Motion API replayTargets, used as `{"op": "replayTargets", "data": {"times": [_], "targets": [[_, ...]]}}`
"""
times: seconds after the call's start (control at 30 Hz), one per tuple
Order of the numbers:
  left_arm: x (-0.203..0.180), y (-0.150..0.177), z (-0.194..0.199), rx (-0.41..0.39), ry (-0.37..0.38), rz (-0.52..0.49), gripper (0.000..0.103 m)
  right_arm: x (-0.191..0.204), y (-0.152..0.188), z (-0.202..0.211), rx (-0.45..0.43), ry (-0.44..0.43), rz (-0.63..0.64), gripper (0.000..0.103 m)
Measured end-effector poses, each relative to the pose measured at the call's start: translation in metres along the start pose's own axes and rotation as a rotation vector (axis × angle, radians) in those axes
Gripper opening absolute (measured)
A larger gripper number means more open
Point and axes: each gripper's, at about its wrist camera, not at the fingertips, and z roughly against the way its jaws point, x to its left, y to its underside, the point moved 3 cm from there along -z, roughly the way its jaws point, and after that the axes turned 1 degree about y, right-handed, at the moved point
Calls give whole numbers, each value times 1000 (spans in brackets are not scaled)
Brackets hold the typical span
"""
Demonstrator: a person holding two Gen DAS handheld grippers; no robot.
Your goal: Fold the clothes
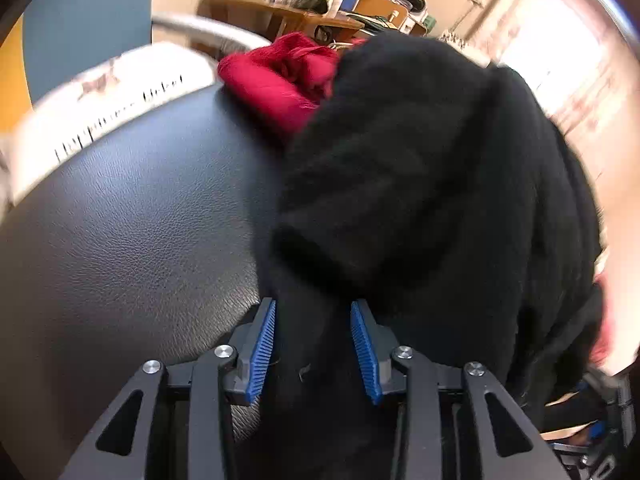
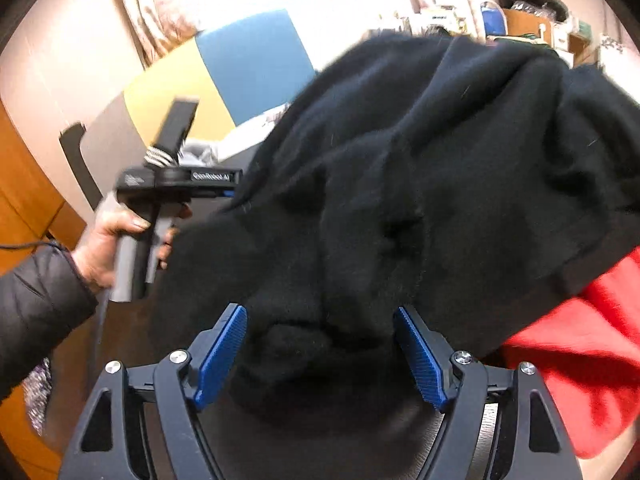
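A bulky black knitted garment [image 1: 420, 184] is bunched up on a black leather surface [image 1: 132, 232]. Its cloth fills the gap between the blue pads of my left gripper [image 1: 314, 308], whose jaws stand a moderate width apart. In the right wrist view the same black garment [image 2: 420, 184] lies heaped between the wide-open jaws of my right gripper [image 2: 320, 314]. A red garment [image 1: 280, 76] lies crumpled behind the black one, and shows at the right in the right wrist view [image 2: 568, 352]. The left gripper body, held by a hand [image 2: 116, 236], shows at the left there.
A white printed sheet or cloth [image 1: 100, 108] lies along the far left edge of the leather surface. A cluttered wooden shelf [image 1: 288, 12] stands behind. A yellow and blue panel [image 2: 224, 72] and wooden furniture [image 2: 20, 184] are at the left of the right wrist view.
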Motion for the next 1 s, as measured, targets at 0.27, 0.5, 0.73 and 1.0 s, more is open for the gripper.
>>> {"op": "replayTargets", "data": {"times": [0.27, 0.5, 0.73, 1.0], "targets": [[34, 37, 64, -142, -144, 238, 3, 22, 23, -26, 88, 143, 154, 10], [61, 83, 168, -270, -239, 326, 3, 75, 34, -6, 110, -14, 219, 6], [87, 144, 218, -245, -365, 406, 3, 133, 71, 17, 180, -203, 307, 4], [70, 218, 243, -220, -320, 373, 6, 155, 114, 34, 299, -303, 349, 6]]}}
